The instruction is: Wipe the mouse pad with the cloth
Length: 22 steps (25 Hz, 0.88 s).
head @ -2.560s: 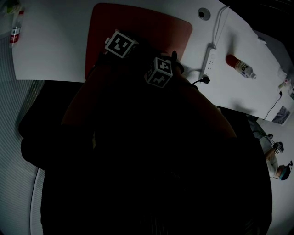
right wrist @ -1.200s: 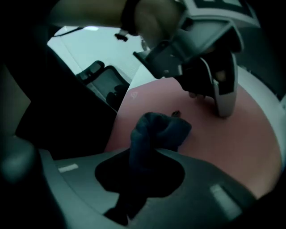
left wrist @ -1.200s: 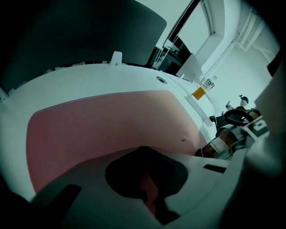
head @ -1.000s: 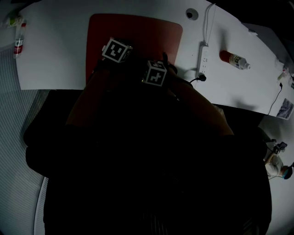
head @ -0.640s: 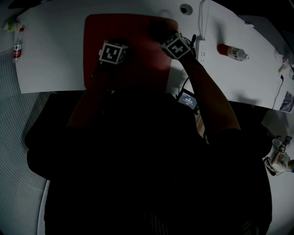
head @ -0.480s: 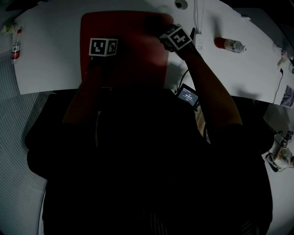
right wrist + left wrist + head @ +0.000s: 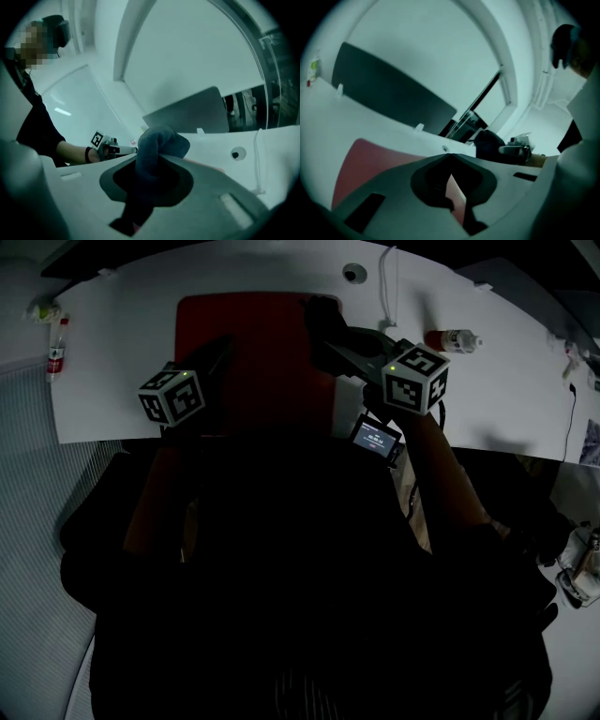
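The red mouse pad lies on the white table in front of me. My right gripper is shut on a dark blue cloth over the pad's far right corner. In the right gripper view the cloth bulges out past the jaw tips. My left gripper hovers over the pad's left side. Its jaws meet at the tips with nothing between them, and the red pad shows below. I cannot tell whether the cloth touches the pad.
A cable and a round hole are at the table's far side. One bottle lies at the right, another at the far left. A small lit screen sits under my right arm.
The two grippers were close together over the pad's near part. The right one swung the cloth to the far right corner; both now sit apart and closer to the head camera.
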Available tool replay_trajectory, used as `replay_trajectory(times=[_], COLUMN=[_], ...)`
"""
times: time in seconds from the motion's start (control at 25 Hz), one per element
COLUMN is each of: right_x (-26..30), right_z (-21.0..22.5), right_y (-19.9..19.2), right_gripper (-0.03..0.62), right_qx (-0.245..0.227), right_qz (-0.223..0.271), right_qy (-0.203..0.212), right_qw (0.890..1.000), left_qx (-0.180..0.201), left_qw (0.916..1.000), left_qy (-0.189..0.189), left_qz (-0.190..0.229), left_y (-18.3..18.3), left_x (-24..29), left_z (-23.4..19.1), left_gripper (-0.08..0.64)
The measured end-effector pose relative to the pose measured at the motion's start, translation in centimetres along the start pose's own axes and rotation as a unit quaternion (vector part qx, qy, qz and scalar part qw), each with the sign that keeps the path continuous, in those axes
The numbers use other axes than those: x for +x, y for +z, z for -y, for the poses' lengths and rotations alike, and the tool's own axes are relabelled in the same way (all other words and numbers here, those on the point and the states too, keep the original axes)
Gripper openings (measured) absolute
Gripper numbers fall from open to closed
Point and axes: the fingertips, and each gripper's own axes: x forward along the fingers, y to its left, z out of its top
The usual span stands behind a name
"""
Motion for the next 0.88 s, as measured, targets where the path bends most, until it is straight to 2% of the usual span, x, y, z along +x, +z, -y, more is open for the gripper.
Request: replay_trajectory(times=[0.08,0.16,0.32,0.44,0.52,0.68,0.88], right_x=[-1.7,-3.4,-6.9,-9.2,-10.1,-10.6,-12.2], right_z=[-2.7,-5.6,-10.9,-14.2,-15.8,-15.9,-16.1], right_y=[1.7,3.3,6.5,7.9,8.3,9.0,8.4], right_gripper=[0.058,0.058,0.058,0.058,0.058,0.058,0.058], right_qx=[-0.001,-0.017,-0.085,-0.122,-0.139,-0.151,-0.124], right_qz=[0.041,0.074,0.114,0.129,0.138,0.153,0.159], right_qy=[0.015,0.032,0.053,0.061,0.065,0.048,0.042], right_qw=[0.999,0.997,0.988,0.982,0.978,0.975,0.979], left_qx=[0.033,0.065,0.119,0.164,0.198,0.239,0.235], left_qw=[0.9979,0.9934,0.9796,0.968,0.9605,0.9499,0.9516], left_qy=[-0.038,-0.06,-0.094,-0.115,-0.12,-0.099,-0.096], left_qz=[0.041,0.074,0.132,0.151,0.155,0.175,0.174], left_y=[2.2,4.1,6.8,7.9,8.1,9.4,8.9], left_x=[-2.0,-3.8,-6.6,-8.2,-8.9,-9.4,-10.1], left_z=[5.4,10.0,16.3,20.7,23.1,25.0,26.9], left_gripper=[0.008,0.008,0.008,0.008,0.008,0.008,0.008])
